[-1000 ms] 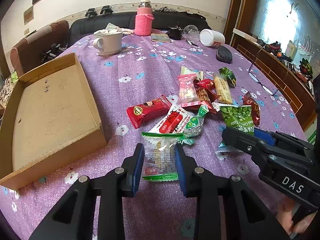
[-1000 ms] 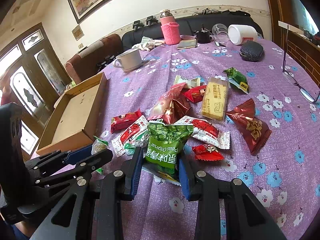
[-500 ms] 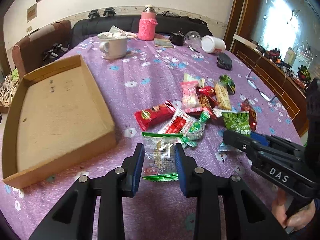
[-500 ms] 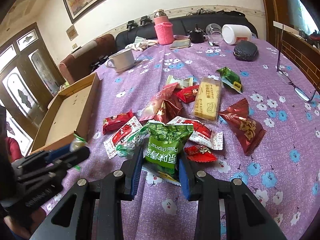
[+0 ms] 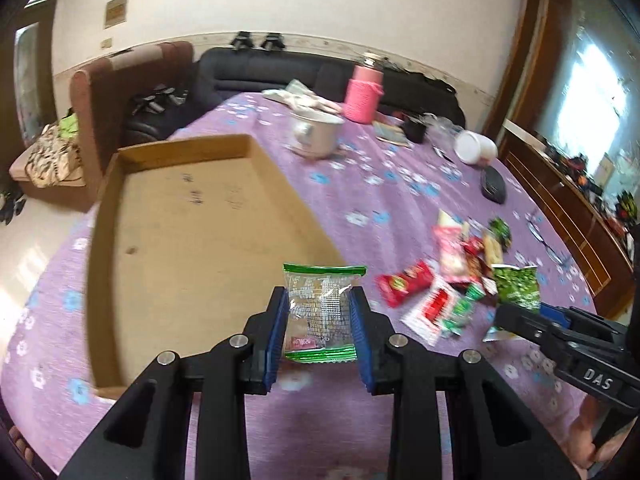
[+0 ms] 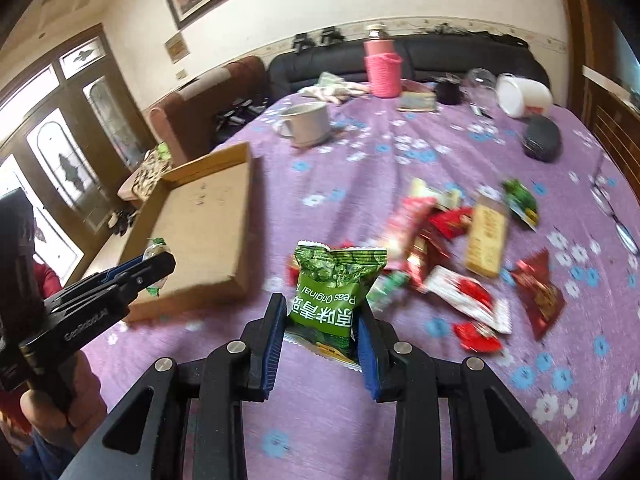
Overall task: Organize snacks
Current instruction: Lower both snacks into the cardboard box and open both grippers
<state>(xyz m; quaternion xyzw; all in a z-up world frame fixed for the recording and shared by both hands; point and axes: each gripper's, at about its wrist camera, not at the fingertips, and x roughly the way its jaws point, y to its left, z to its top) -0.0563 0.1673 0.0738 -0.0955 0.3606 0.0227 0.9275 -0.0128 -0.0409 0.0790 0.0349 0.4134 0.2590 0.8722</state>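
My left gripper [image 5: 320, 312] is shut on a clear snack packet with green edges [image 5: 322, 312] and holds it in the air near the right front corner of the shallow cardboard box [image 5: 192, 248]. My right gripper [image 6: 322, 312] is shut on a green peas packet [image 6: 336, 284], lifted above the purple tablecloth. The right gripper also shows in the left wrist view [image 5: 520, 316], and the left gripper in the right wrist view [image 6: 160, 264]. A pile of several snack packets [image 6: 452, 248] lies on the cloth to the right of the box [image 6: 200, 224].
A white mug [image 5: 316, 136], a pink bottle [image 5: 364, 94], a white jar on its side [image 5: 476, 148] and a dark case [image 5: 494, 186] stand at the far side of the table. Glasses [image 6: 620, 216] lie near the right edge. A sofa and armchair are behind.
Both grippers have risen and swung left toward the cardboard box, each carrying its packet. The snack pile now lies further right in both views.
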